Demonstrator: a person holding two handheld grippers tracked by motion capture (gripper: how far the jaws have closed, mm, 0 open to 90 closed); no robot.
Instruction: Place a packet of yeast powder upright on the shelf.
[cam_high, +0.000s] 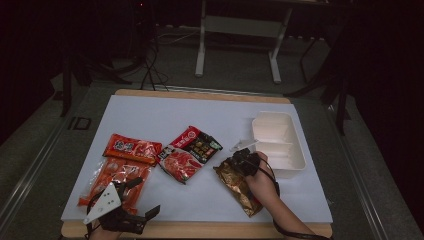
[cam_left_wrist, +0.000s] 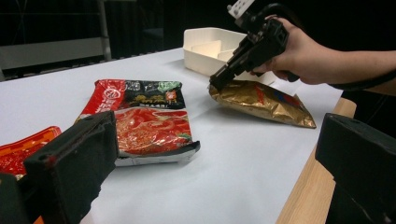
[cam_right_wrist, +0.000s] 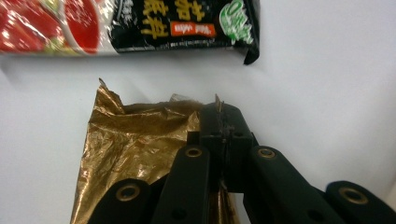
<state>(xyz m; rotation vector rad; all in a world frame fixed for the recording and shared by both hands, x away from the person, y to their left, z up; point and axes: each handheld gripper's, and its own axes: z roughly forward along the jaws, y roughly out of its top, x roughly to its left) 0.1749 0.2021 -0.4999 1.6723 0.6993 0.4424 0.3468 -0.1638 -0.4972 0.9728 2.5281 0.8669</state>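
Pinching the gold foil packet (cam_right_wrist: 135, 154) by its crinkled top edge, near the table's (cam_high: 200, 112) front right edge, the right gripper (cam_right_wrist: 223, 122) is clamped; lift slowly toward the white tray (cam_high: 277, 137). Left gripper (cam_high: 142, 197) idles open.

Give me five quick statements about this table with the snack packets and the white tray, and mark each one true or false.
1. The right gripper is shut on the top edge of the gold packet. True.
2. The left gripper holds a red packet. False: its jaws stand open with nothing between them.
3. The gold packet lies inside the white tray. False: it lies on the table, beside the tray.
4. The white tray has dividers. True.
5. The red and black packet stands upright. False: it lies flat.
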